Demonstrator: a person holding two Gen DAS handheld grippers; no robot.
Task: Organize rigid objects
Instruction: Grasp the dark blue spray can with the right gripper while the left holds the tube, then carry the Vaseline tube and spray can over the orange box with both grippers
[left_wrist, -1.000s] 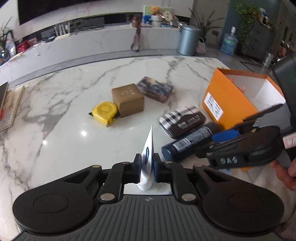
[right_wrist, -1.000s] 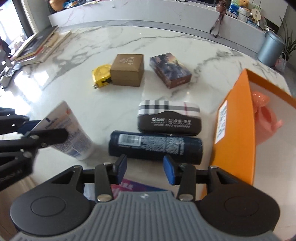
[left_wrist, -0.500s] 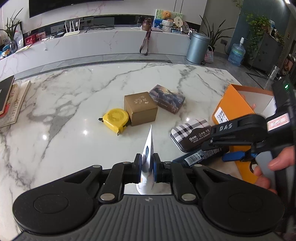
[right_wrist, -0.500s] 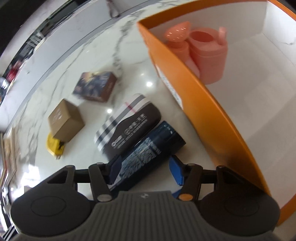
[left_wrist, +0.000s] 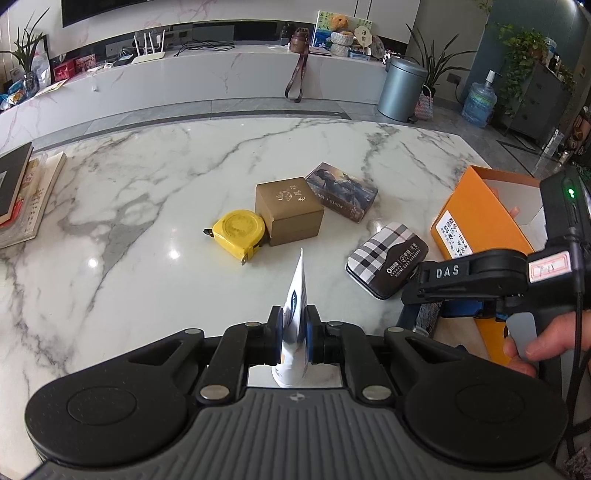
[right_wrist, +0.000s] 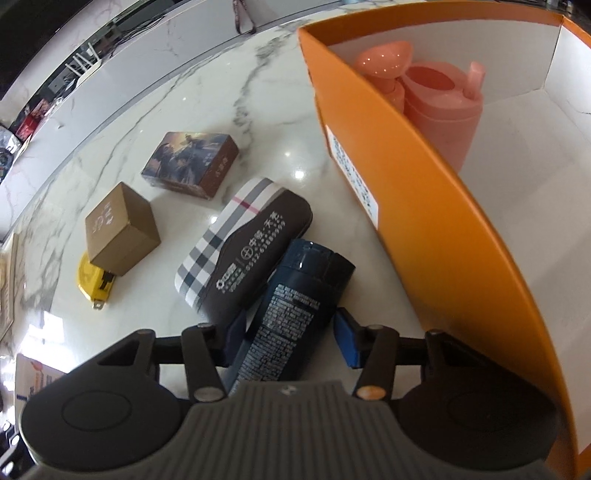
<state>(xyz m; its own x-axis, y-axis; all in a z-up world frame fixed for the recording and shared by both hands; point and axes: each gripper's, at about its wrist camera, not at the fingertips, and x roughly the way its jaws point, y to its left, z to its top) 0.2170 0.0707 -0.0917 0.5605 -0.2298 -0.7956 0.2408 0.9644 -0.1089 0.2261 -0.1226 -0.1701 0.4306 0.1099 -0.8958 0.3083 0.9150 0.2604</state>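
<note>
Left gripper (left_wrist: 294, 334) still clamped on the white tube (left_wrist: 295, 314), pads pinching its flat end, tube sticking up edge-on over the marble table (left_wrist: 147, 229). Same grip as a second ago, just lifted higher, with more of the room in view.

Right gripper (right_wrist: 291, 338) way different though: a second back, hanging in front of the dark blue bottle (right_wrist: 295, 314) with fingers spread. Now tilted hard and straddling it, fingers still apart, left pad right up against the bottle, right pad just off it. Can't tell if actually gripping.

Bottle lying on the table, touching the plaid case (right_wrist: 243, 247), right beside the orange box (right_wrist: 424, 236). Pink watering can (right_wrist: 443, 107) sitting inside that box.

Yellow tape measure (left_wrist: 238, 230), brown box (left_wrist: 290, 210) and picture box (left_wrist: 343, 190) same spots as before.
</note>
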